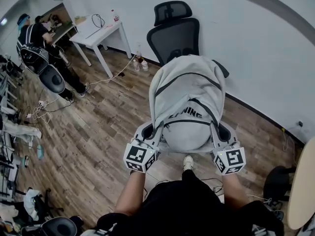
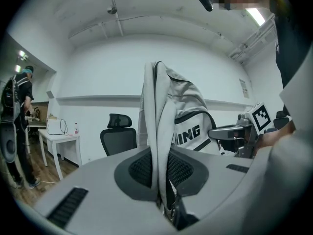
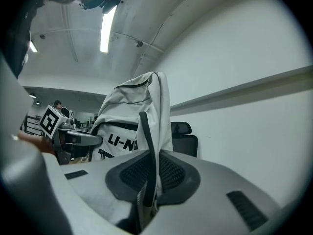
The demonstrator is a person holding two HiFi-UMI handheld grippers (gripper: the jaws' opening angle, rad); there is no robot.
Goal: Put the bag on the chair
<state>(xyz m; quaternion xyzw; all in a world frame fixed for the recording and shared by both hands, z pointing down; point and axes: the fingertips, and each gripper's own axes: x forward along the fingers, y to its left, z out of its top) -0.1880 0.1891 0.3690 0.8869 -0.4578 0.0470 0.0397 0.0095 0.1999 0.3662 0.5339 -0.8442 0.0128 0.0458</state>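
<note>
In the head view a light grey backpack point(image 1: 187, 102) with black trim hangs upright between my two grippers, in front of the black office chair point(image 1: 173, 33) by the wall. My left gripper point(image 1: 153, 134) is shut on the bag's left strap and my right gripper point(image 1: 216, 134) is shut on its right strap. The left gripper view has the grey strap point(image 2: 157, 146) pinched in the left gripper point(image 2: 164, 199), with the chair point(image 2: 117, 137) beyond. The right gripper view shows the right gripper point(image 3: 146, 199) clamped on a grey strap with black edging point(image 3: 149, 155). The chair's seat is hidden behind the bag.
A white table point(image 1: 98, 33) stands at the back left, where a person point(image 1: 34, 41) is beside another dark chair point(image 1: 51, 77). Bottles point(image 1: 140, 64) and a cable lie on the wood floor near the wall. A round tabletop edge point(image 1: 302, 186) is at the right.
</note>
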